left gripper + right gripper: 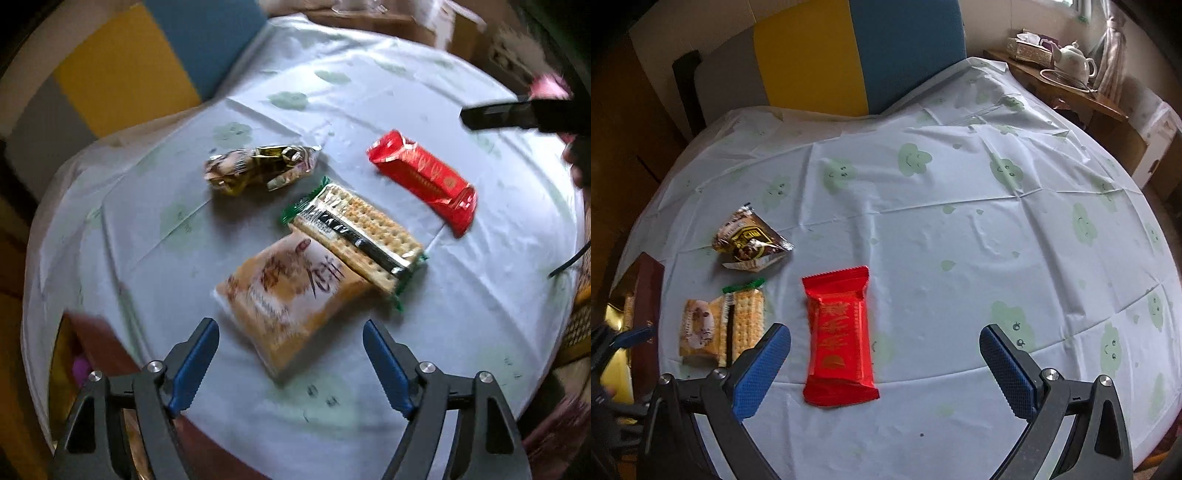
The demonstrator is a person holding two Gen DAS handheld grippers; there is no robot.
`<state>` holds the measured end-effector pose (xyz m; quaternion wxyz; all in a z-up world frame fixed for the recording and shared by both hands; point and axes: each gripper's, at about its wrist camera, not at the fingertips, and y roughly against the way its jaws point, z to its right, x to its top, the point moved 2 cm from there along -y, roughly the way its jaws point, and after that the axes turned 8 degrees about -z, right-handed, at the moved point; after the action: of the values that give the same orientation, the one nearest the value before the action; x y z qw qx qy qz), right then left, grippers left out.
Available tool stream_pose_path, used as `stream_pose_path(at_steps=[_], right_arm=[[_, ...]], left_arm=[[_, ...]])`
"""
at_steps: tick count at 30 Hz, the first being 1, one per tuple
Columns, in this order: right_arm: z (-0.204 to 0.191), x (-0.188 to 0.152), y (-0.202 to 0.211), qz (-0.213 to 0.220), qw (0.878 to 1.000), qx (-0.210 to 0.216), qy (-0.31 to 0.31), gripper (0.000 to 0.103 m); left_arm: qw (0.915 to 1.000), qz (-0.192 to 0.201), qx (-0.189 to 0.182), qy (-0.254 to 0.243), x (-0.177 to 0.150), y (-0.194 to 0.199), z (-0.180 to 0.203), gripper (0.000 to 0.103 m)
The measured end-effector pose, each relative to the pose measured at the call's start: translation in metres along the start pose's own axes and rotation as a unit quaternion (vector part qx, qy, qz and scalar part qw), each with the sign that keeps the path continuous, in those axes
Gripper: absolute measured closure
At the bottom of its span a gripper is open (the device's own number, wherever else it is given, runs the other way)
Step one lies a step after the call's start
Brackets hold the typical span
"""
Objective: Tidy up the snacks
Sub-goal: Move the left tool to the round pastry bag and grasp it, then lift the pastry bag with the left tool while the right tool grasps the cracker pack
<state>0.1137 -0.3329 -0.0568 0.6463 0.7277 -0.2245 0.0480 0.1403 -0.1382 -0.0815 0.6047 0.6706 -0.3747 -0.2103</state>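
Snacks: glossy red bar (840,338), cracker pack (356,238), tan pouch (291,295), crinkled foil packet (260,168) cluster near table (960,229) edge; far cloth bare. Left tongs (291,330), right tongs (884,341) wide, empty.

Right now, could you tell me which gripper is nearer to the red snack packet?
Right. The right gripper hangs open directly over the red snack packet; the left gripper is open over the tan packet, well aside of the red one.
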Motion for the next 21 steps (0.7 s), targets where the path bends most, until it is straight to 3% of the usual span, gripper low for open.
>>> stream_pose_path(at_steps=[5, 11, 14, 17, 21], right_arm=[[0.002, 0.002, 0.004, 0.005, 1.0, 0.01, -0.007, 0.0], [0.001, 0.003, 0.004, 0.004, 1.0, 0.011, -0.009, 0.0], [0.001, 0.004, 0.004, 0.003, 1.0, 0.013, -0.01, 0.0], [0.001, 0.004, 0.003, 0.001, 1.0, 0.013, -0.009, 0.0], [0.003, 0.004, 0.004, 0.005, 1.0, 0.013, -0.013, 0.0]], left_arm=[[0.9985, -0.021, 0.009, -0.051, 0.021, -0.018, -0.001, 0.021], [0.994, -0.035, -0.007, -0.103, 0.038, -0.034, 0.004, 0.019], [0.9966, -0.035, -0.039, -0.064, 0.044, -0.039, -0.006, 0.022], [0.9975, -0.026, -0.061, -0.023, 0.04, -0.038, -0.011, 0.037], [0.9971, -0.014, -0.04, 0.063, 0.022, -0.03, -0.013, 0.041]])
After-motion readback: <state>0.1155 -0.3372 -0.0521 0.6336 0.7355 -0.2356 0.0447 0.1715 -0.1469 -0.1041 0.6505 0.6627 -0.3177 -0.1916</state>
